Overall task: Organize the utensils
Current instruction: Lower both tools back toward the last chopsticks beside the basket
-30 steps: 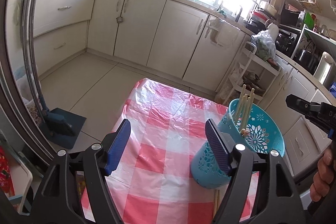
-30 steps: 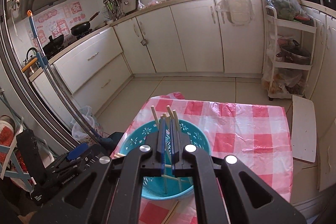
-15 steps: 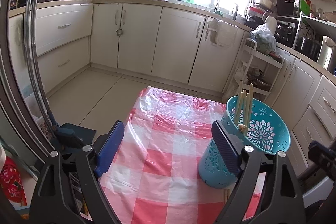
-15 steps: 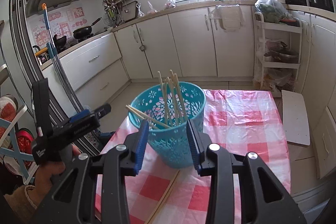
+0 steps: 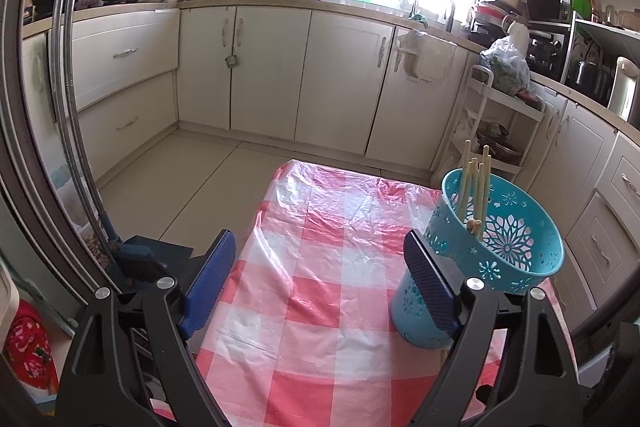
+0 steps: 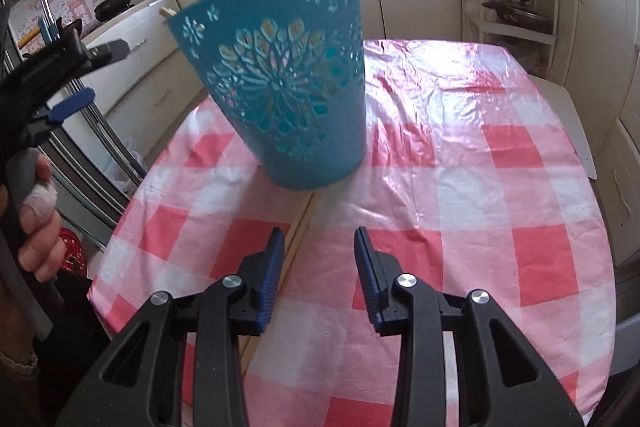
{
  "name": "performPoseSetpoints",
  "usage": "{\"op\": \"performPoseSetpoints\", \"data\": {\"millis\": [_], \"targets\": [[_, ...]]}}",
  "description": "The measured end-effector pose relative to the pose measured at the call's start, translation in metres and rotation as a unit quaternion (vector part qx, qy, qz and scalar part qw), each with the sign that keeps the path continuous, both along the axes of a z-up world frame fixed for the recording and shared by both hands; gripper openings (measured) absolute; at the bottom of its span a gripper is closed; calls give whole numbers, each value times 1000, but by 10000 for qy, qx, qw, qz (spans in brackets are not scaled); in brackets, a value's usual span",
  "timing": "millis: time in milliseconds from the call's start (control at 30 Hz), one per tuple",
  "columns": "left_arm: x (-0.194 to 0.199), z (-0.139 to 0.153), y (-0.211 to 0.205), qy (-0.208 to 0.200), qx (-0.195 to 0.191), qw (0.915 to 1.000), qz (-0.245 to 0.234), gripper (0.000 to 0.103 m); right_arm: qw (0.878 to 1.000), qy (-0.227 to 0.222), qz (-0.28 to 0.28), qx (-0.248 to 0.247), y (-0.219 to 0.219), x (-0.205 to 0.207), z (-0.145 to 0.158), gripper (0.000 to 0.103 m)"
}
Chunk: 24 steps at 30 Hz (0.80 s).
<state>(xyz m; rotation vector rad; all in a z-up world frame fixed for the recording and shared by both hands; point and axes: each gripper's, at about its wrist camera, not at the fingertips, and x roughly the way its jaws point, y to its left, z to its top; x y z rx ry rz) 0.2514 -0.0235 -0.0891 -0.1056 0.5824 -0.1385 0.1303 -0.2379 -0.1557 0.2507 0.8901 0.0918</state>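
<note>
Both grippers stand apart with nothing between their pads: the right gripper (image 6: 316, 267), whose jaws have just been opening, hangs low over the checked table (image 6: 500, 187) beside loose chopsticks (image 6: 298, 227); the left gripper (image 5: 320, 283) gapes wide. Just beyond, a teal basket (image 6: 288, 79) holds more chopsticks upright (image 5: 474, 187).

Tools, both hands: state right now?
Left tool: open wide, empty; the teal basket stands just past its right finger.
Right tool: jaws just opened, nothing between them; chopsticks lie on the checked cloth beside its left finger.
</note>
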Motion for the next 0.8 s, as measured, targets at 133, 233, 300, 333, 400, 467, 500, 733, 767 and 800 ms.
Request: {"op": "performPoseSetpoints", "data": {"millis": [133,233,300,333,400,467,500,733,767,800], "targets": [[-4,-2,6,83,92,9999,8,82,9999,161,22,-1,3,5,-12,33],[-11,-6,8,151,193,9997,-19,82,9998,161,80,-28,8,7,-15,33],[-16,-12,7,270,263,9993,-45,82,9998,161,121,-37,11,8,-16,33],[-18,-17,7,359,285,9989,-78,82,9997,177,144,-74,13,9,-17,33],[-21,-22,4,476,333,9982,-143,82,9994,151,188,-237,18,11,-18,33],[-24,-28,-3,553,450,9972,-242,82,9985,130,262,-456,23,11,-18,32],[-26,-30,-8,588,509,9965,-305,82,9980,150,292,-536,23,11,-18,31],[-42,-68,-61,1237,1027,9783,-1304,82,9904,556,783,-991,13,17,-16,16],[-45,-75,-72,1339,1100,9732,-1509,82,9905,601,772,-966,7,17,-16,15],[-47,-81,-82,1402,1214,9682,-1681,82,9916,629,730,-864,-1,16,-16,14]]}}
